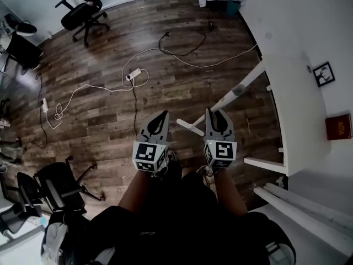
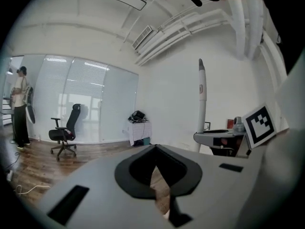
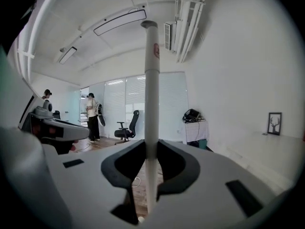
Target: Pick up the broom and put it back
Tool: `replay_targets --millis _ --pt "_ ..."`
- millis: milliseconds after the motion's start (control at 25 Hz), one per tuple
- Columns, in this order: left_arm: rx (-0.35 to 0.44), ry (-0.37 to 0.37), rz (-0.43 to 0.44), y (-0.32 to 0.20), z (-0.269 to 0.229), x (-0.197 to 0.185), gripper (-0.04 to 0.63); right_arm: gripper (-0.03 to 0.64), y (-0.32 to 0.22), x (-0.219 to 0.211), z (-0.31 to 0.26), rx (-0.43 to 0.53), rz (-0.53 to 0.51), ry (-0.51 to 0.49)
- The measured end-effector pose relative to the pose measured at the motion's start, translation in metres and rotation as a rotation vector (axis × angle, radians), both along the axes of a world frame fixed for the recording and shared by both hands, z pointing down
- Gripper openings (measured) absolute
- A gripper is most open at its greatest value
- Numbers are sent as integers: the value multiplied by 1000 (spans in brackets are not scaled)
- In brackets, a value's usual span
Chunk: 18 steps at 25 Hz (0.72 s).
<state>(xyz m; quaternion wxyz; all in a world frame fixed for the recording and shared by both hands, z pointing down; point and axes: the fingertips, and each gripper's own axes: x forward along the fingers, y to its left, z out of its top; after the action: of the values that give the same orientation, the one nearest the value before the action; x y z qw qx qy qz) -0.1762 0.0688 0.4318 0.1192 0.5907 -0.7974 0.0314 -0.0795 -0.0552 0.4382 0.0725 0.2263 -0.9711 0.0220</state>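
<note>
The broom's white handle (image 3: 151,80) stands upright between the jaws of my right gripper (image 3: 150,149), which is shut on it. From above, the handle (image 1: 238,90) runs as a white pole from the right gripper (image 1: 216,115) up and to the right, towards the white wall. My left gripper (image 1: 159,117) is level beside the right one, apart from the broom. Its jaws (image 2: 155,168) meet at the tips with nothing between them. In the left gripper view the handle (image 2: 201,104) rises at the right. The broom's head is hidden.
Wood floor (image 1: 110,109) with white and black cables (image 1: 99,87) and a power strip (image 1: 132,75). Office chairs stand at the top left (image 1: 83,12) and bottom left (image 1: 55,189). A white wall with a framed picture (image 1: 323,74) is at the right. People stand far off (image 3: 91,116).
</note>
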Motion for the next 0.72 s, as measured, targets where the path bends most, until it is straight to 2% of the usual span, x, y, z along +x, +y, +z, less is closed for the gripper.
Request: replay_targets --millis 200,360,560,720 --pt "30 -6 -94 35 -3 -72 0 98 16 -72 -6 30 -56 4" --pt "44 -2 -132 47 -8 -109 0 98 16 -114 -14 49 -75 4" --pt "38 24 -158 42 0 -139 0 98 -3 -152 -14 40 -81 13" --pt "2 33 -138 11 20 -164 0 98 -33 -178 -2 23 -63 12"
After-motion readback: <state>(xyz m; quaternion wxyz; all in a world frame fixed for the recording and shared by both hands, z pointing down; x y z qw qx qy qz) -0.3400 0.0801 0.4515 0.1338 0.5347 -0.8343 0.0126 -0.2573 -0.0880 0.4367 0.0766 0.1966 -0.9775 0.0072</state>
